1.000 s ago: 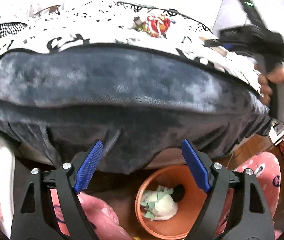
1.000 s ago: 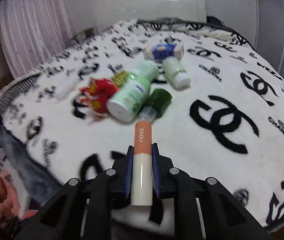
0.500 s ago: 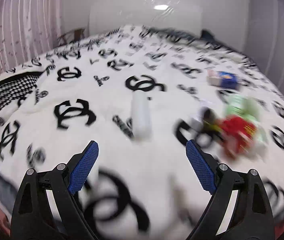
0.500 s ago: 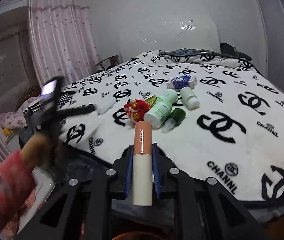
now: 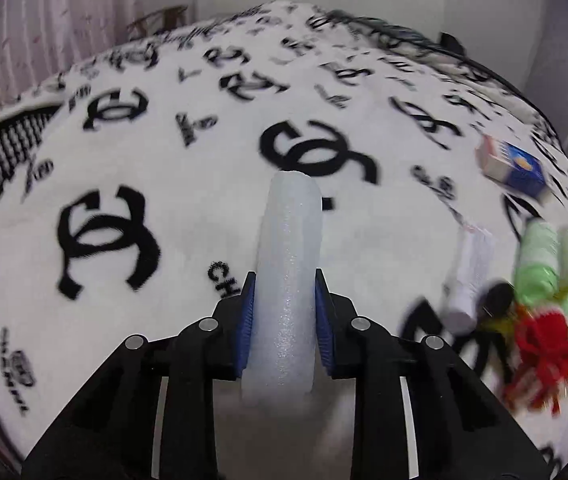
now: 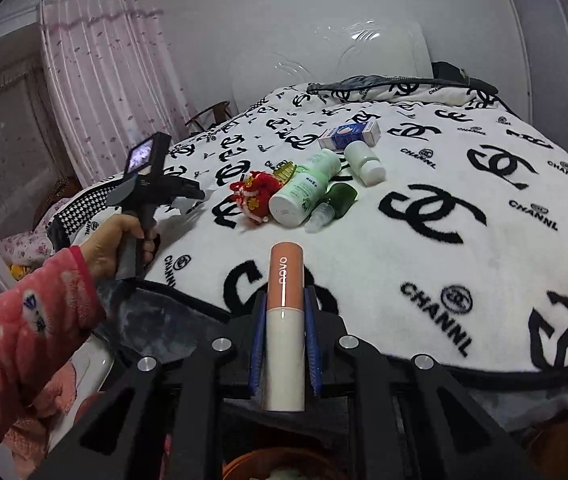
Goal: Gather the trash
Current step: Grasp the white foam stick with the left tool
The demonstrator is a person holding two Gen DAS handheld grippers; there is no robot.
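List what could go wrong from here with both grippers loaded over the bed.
1. The left hand-held gripper has just closed on the frosted white tube, pinching only its near part; the long free end may tilt or slip out.
2. The right hand-held gripper holds the peach-and-white tube by its white half; it could slide.
3. The bottles left on the blanket could roll.

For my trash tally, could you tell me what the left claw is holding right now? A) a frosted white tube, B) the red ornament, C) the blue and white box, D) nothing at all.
A: in the left wrist view, the left claw has just closed, its blue pads pressing both sides of the frosted white tube, while the box and red ornament lie on the blanket.
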